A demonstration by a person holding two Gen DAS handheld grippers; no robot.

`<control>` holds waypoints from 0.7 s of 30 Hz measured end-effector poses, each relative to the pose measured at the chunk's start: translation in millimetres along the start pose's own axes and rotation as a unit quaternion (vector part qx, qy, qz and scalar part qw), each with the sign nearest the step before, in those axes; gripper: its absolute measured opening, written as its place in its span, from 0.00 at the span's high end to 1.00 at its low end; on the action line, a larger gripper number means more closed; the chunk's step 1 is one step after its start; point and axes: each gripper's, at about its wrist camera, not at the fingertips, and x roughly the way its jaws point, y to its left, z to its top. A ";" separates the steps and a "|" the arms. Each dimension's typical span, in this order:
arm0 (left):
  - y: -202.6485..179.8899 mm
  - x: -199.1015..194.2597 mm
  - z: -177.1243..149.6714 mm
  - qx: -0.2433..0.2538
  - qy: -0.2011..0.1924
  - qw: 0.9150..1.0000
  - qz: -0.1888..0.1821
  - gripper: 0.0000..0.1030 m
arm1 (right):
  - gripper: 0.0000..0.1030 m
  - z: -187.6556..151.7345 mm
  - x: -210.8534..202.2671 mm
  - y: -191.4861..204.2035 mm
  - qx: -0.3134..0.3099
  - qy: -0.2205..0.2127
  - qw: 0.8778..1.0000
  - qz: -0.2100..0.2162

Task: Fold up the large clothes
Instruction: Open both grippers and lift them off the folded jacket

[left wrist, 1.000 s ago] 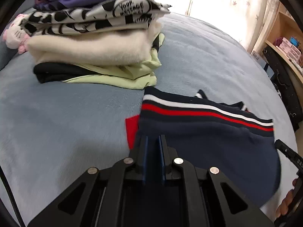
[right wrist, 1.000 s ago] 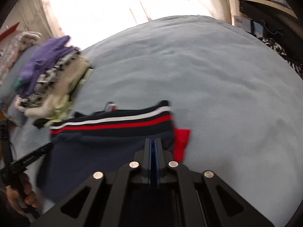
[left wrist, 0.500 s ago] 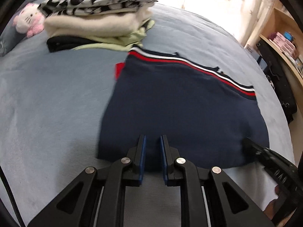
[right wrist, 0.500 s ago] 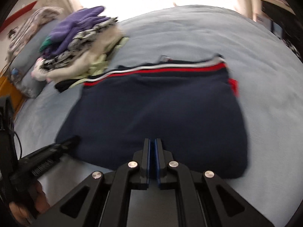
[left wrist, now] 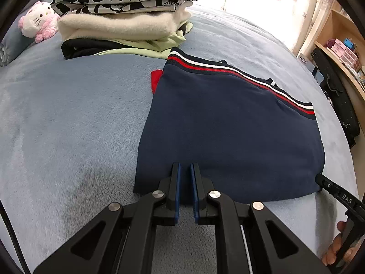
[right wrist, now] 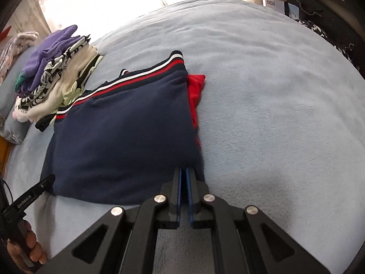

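A folded navy garment point(left wrist: 228, 127) with a red and white striped hem lies flat on the blue bed cover; it also shows in the right wrist view point(right wrist: 123, 137). A red part point(right wrist: 196, 91) sticks out at its side. My left gripper point(left wrist: 184, 171) sits over the garment's near left edge, jaws a small gap apart with cloth behind them; a grip cannot be made out. My right gripper point(right wrist: 184, 173) is at the near right corner, pads almost together, with the navy edge between or just behind them. Each gripper's tip shows in the other view.
A stack of folded clothes point(left wrist: 123, 18) stands on the bed beyond the garment, also in the right wrist view point(right wrist: 57, 73). A pink plush toy point(left wrist: 38, 21) lies left of it. Shelves and a dark bag point(left wrist: 337, 91) stand at the bed's right side.
Both grippers pulled back toward me and the garment went from bunched to spread flat. The left jaws have opened a little since a second ago.
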 end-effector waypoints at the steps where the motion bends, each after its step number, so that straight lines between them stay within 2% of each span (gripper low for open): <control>1: -0.3 0.5 0.3 0.000 0.001 1.000 -0.001 0.92 | 0.96 1.3 0.5 -1.1 0.001 0.000 1.000 0.000; 8: -5.3 0.1 1.0 0.001 -0.002 1.000 0.008 0.92 | 0.95 -2.2 0.9 -12.8 0.037 0.000 0.999 0.018; 15: -8.2 -5.6 1.6 -0.008 0.010 1.000 0.006 0.90 | 0.95 -2.5 0.2 7.3 0.027 0.004 0.999 -0.043; 16: -7.7 -8.3 1.4 -0.012 0.014 1.000 -0.001 0.84 | 0.95 -2.8 -0.6 9.2 0.031 0.005 0.998 -0.048; 17: -6.8 -10.4 1.1 -0.014 0.016 1.000 -0.008 0.72 | 0.91 -2.8 -3.1 12.2 0.037 0.006 0.998 -0.053; 18: -6.0 -14.4 0.0 -0.018 0.019 0.999 -0.020 0.56 | 0.88 -2.5 -5.0 15.0 0.037 0.006 0.998 -0.052; 20: -3.8 -26.9 -3.9 -0.029 0.018 0.998 -0.047 0.41 | 0.69 -2.6 -13.7 22.9 0.031 -0.001 0.999 -0.033; 21: -2.9 -32.3 -6.3 -0.032 0.013 0.998 -0.047 0.39 | 0.68 -3.4 -19.7 26.1 0.030 -0.007 0.999 -0.023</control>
